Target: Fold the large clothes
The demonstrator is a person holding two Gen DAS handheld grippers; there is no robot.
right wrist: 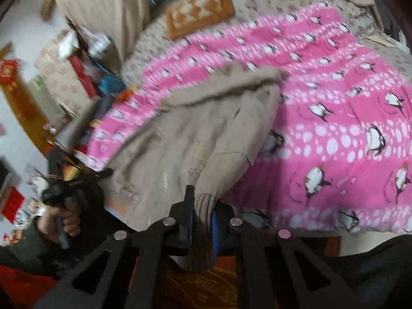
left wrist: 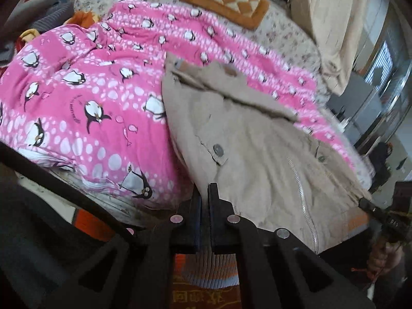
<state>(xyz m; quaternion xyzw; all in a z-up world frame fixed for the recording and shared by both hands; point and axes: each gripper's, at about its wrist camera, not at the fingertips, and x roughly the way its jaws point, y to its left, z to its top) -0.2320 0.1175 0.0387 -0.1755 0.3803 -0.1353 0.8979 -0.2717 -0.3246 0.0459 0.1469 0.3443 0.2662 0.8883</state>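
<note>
A beige jacket is seen lying on a pink quilt (printed with penguins), filling the centre and lower right of the left wrist view and the centre left of the right wrist view. Its zip is shown running down toward the lower right, with a snap button at mid frame. The left gripper is seen at the bottom centre with its jaws drawn together; the jacket's hem sits right at the tips, though whether cloth is pinched there cannot be told. In the right wrist view the right gripper is clamped on the jacket's ribbed cuff, which hangs down between the jaws. A hand gripping the other handle is visible at lower left. An orange checked cushion is placed at the top.
</note>
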